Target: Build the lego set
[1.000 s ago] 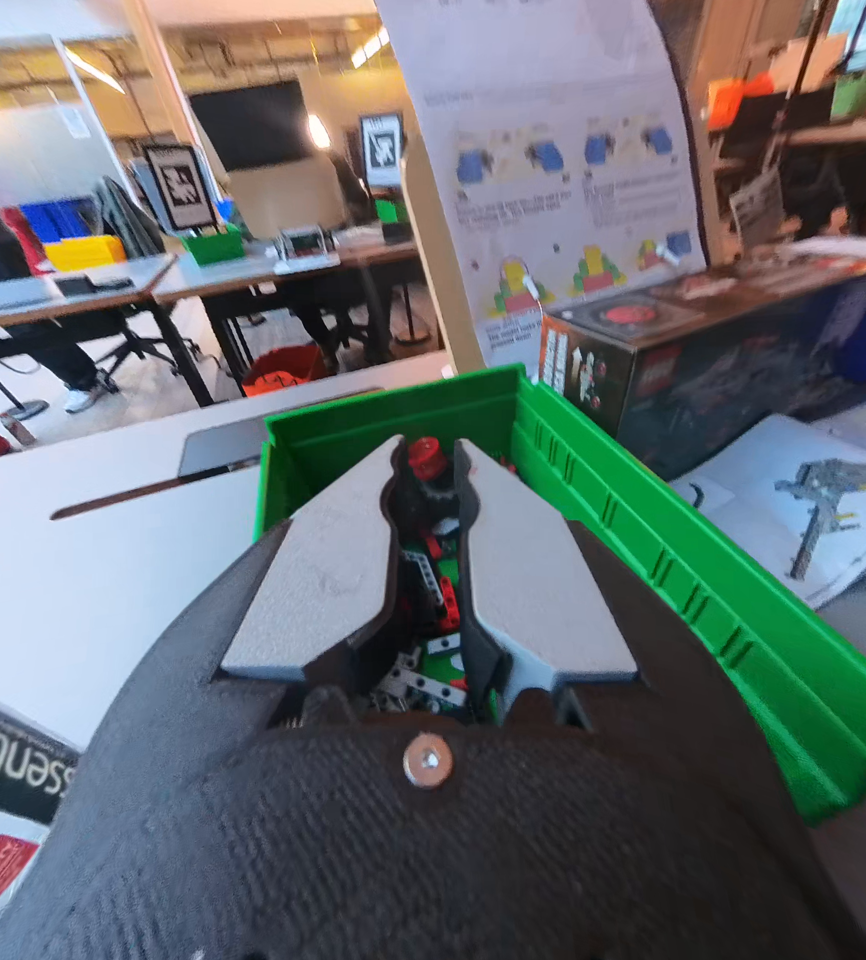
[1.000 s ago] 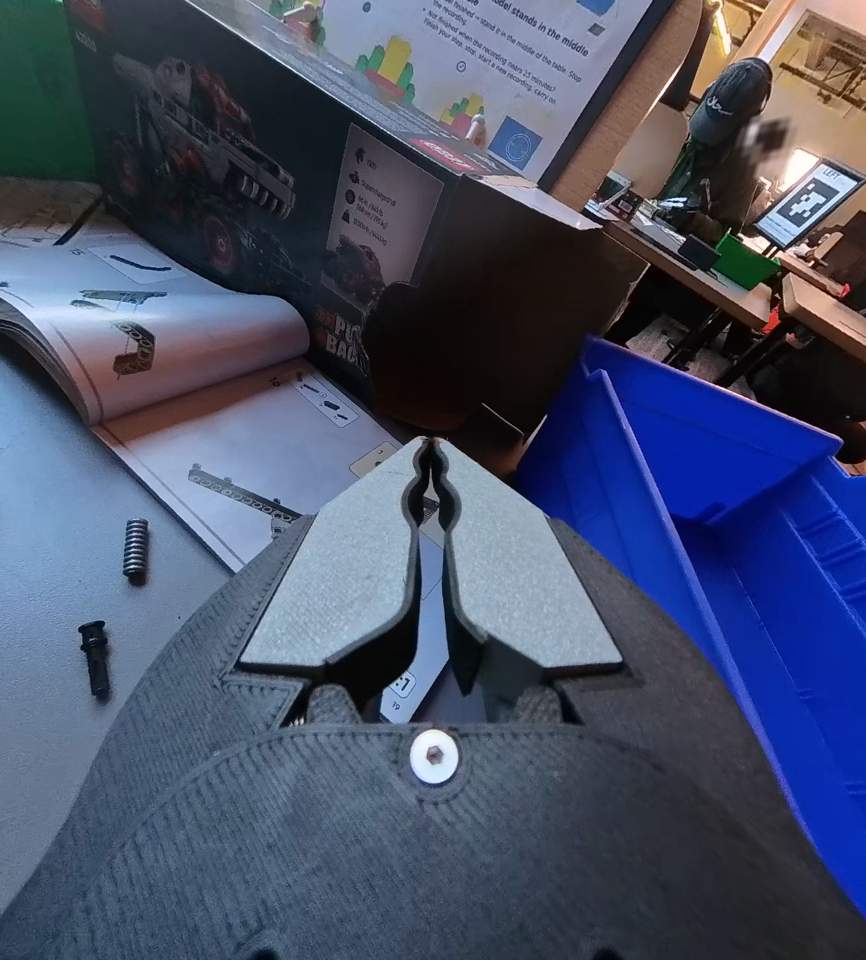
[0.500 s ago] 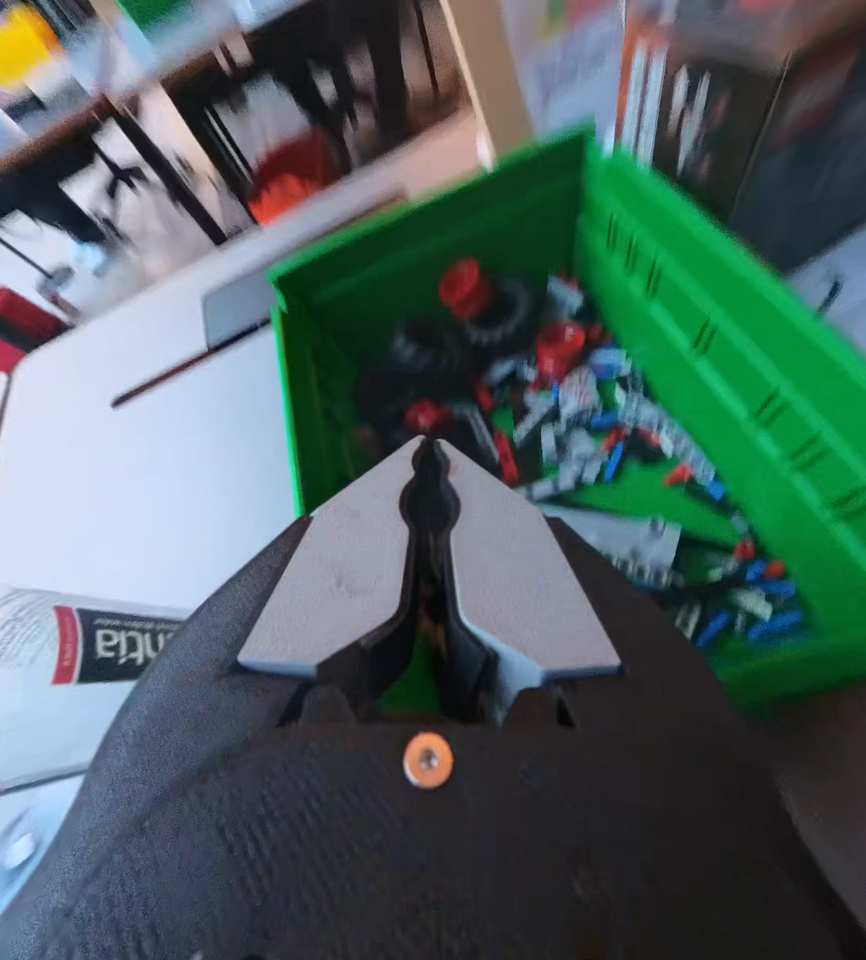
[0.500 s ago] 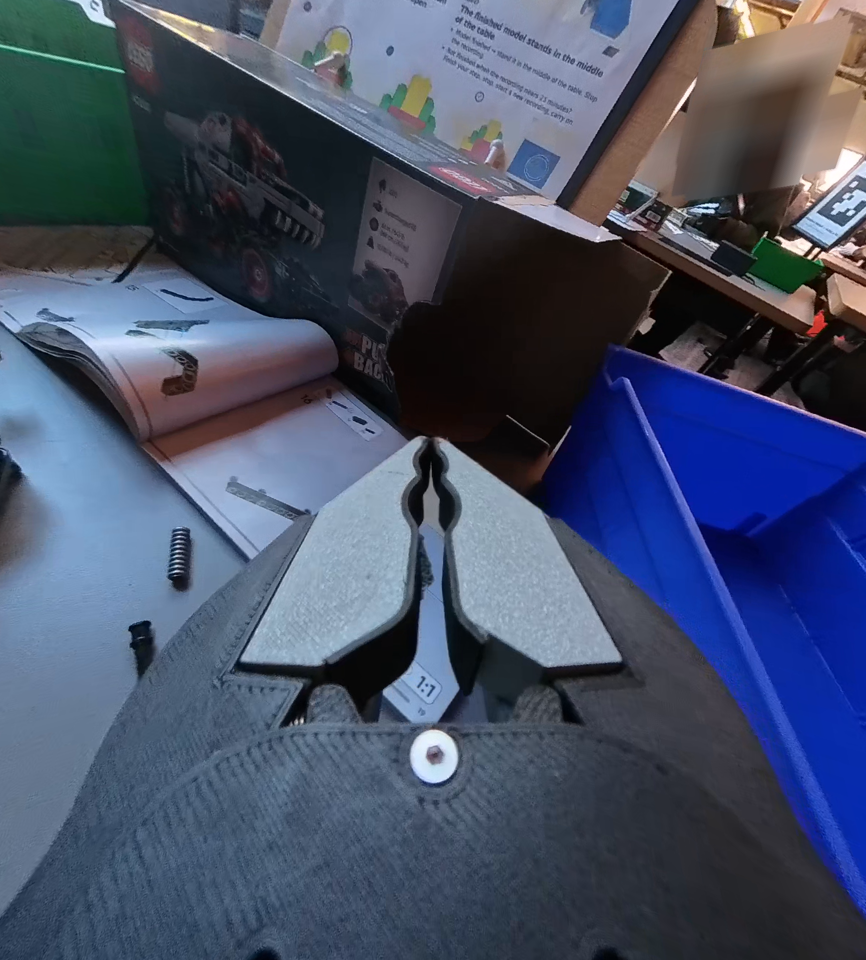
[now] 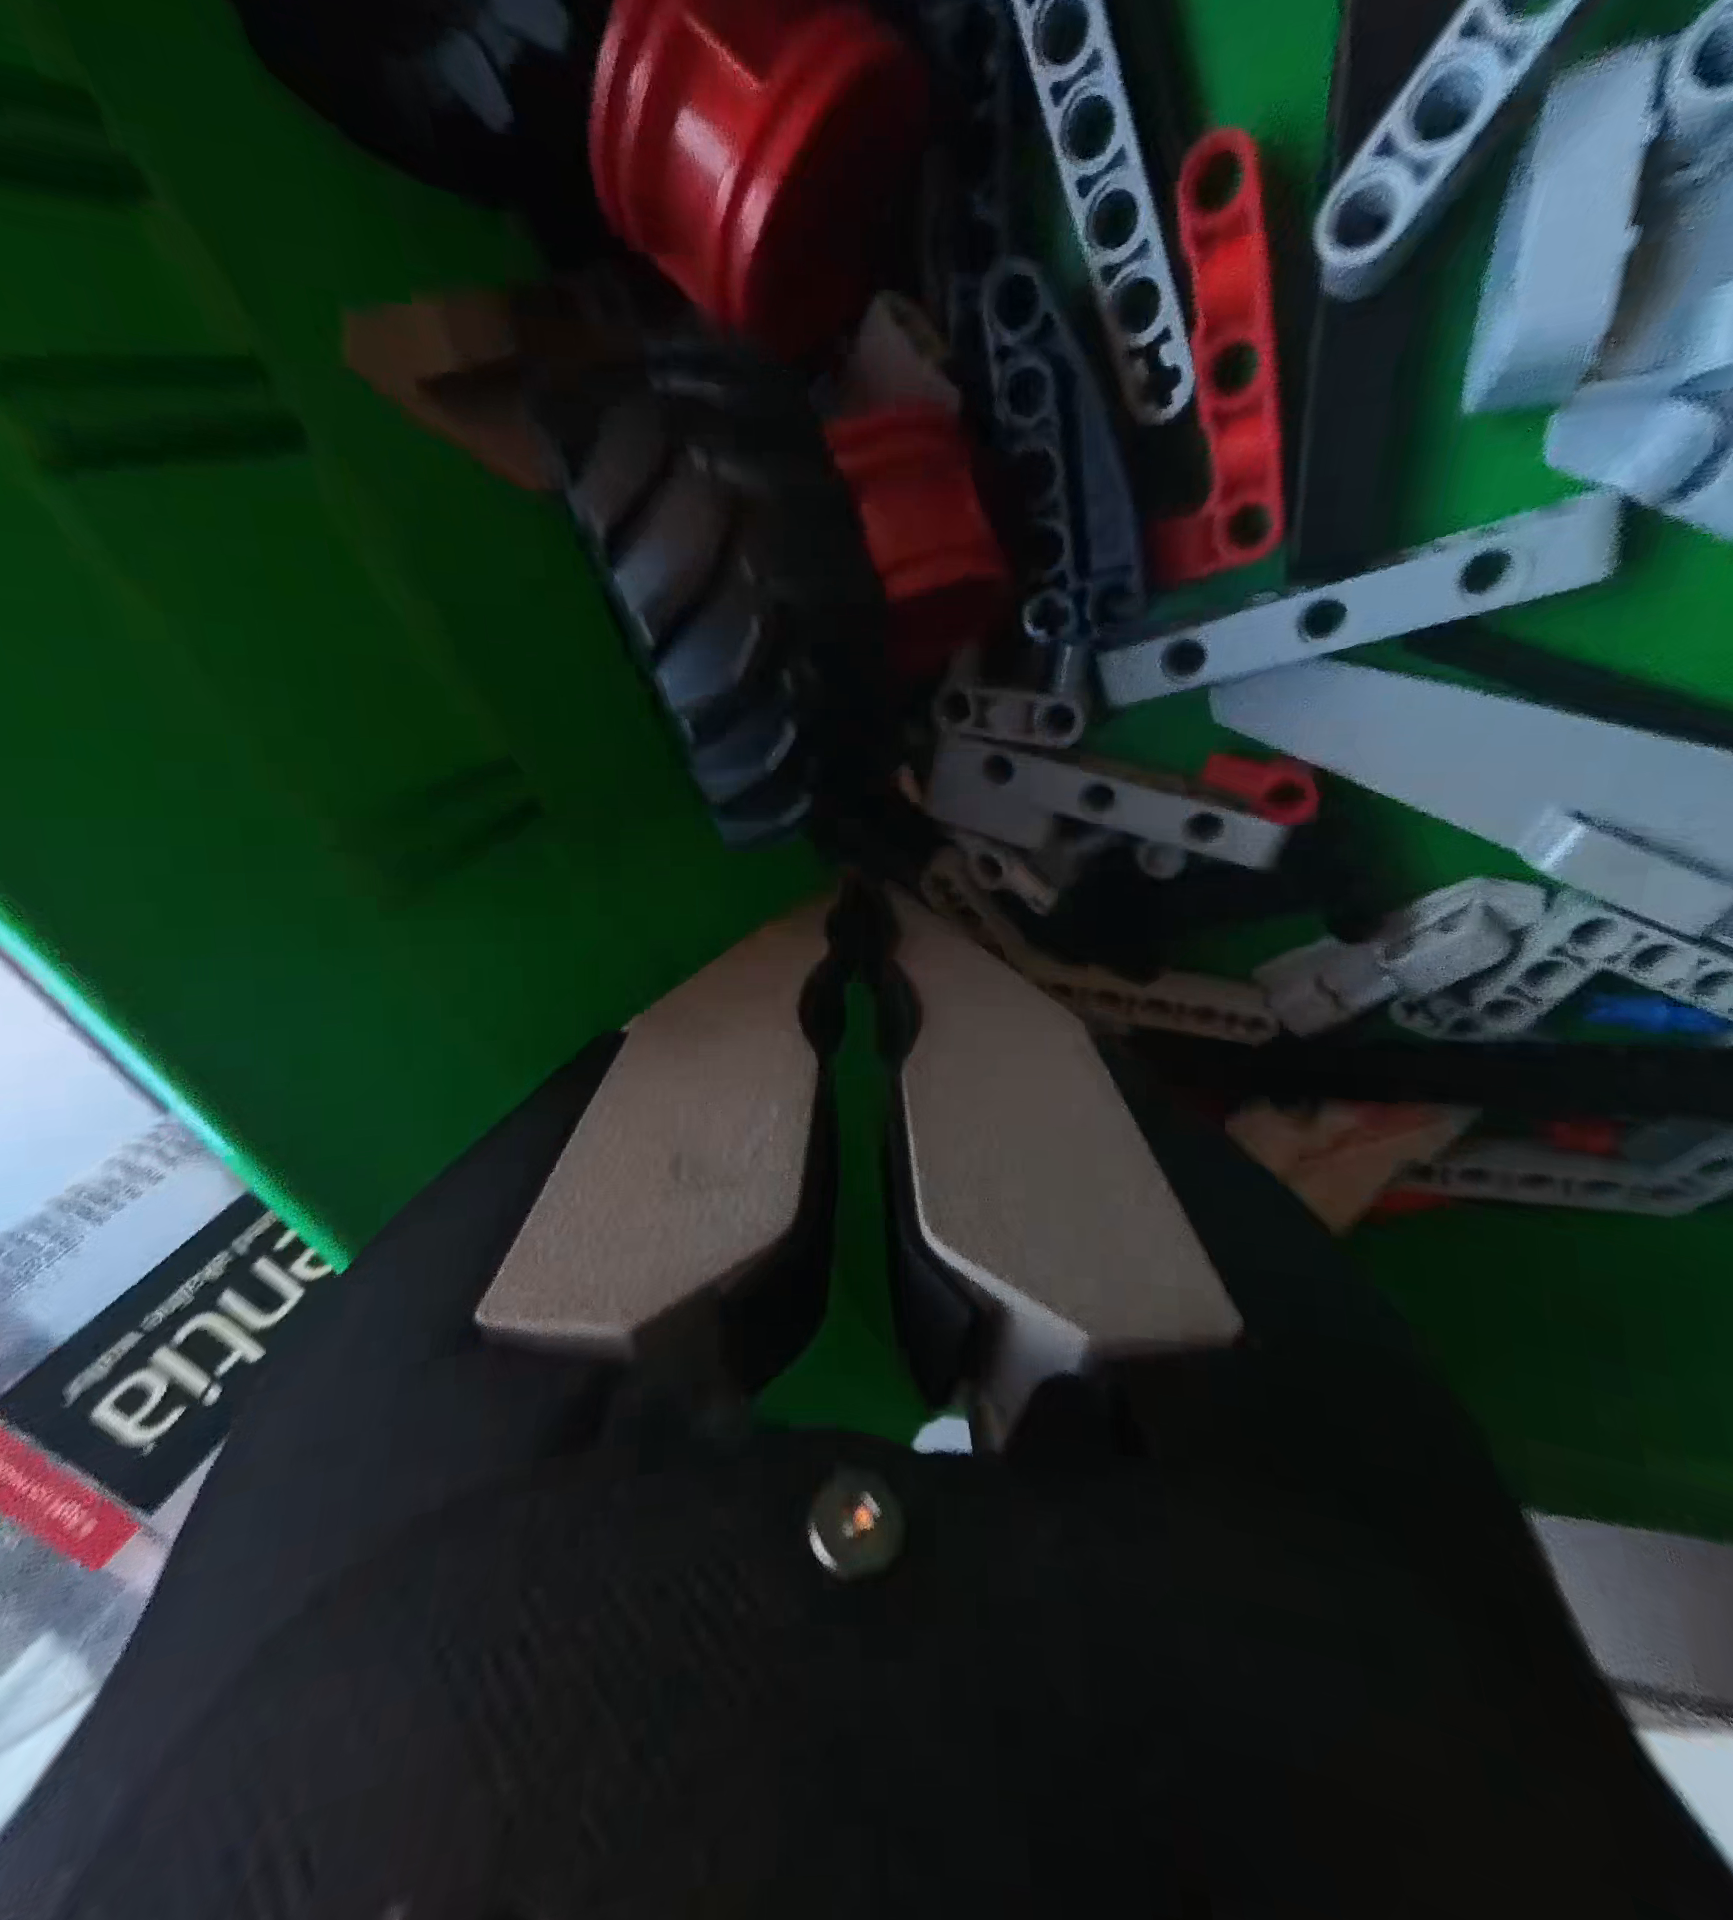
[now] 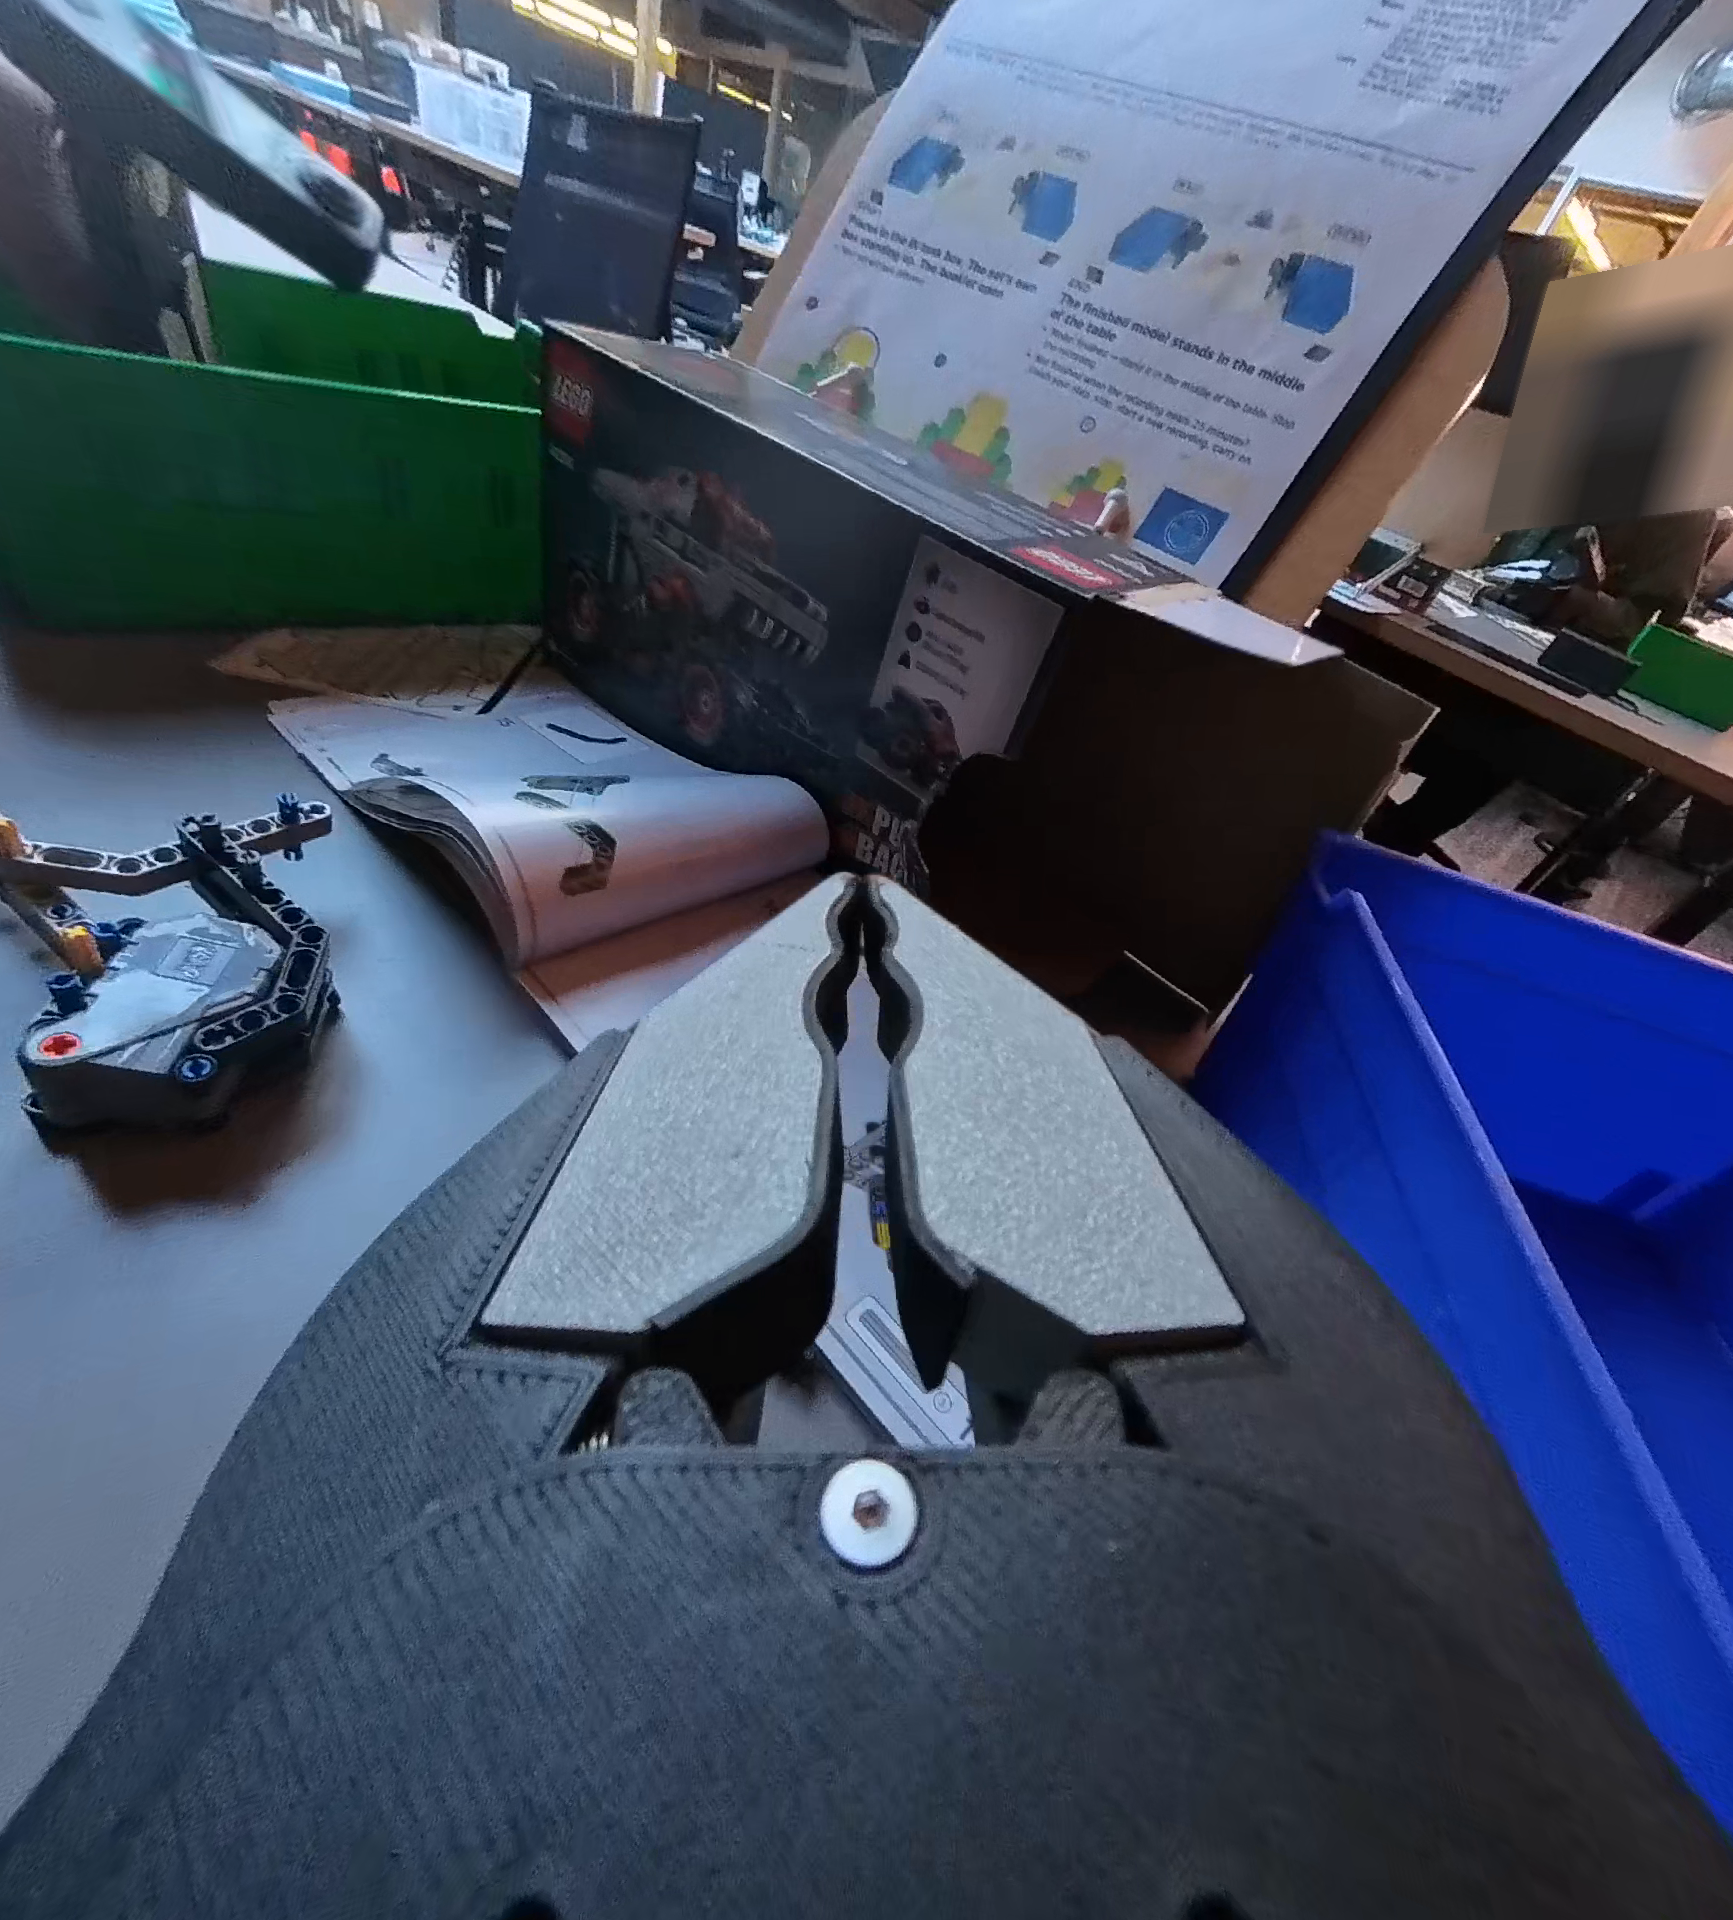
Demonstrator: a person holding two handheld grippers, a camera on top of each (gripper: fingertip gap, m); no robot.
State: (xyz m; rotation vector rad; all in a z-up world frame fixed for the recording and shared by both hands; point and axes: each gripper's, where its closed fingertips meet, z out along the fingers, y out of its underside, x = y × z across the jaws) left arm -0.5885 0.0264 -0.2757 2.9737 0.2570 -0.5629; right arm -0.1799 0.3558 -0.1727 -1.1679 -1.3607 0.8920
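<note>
The left tool (image 5: pixel 860 914) reaches down into a green bin (image 5: pixel 218 675), its two fingers pressed together with nothing between them. Its tips sit just short of a pile of loose pieces: a black tyre (image 5: pixel 706 623), a red wheel hub (image 5: pixel 748 156), and grey beams (image 5: pixel 1361 613).

The right tool (image 6: pixel 860 891) is also closed and empty, held above the dark bench (image 6: pixel 166 1299). On the bench to its left stands a partly built model (image 6: pixel 176 987), near an open instruction booklet (image 6: pixel 581 821). Behind the booklet is the set's box (image 6: pixel 841 561); a blue bin (image 6: pixel 1568 1195) is at right.
</note>
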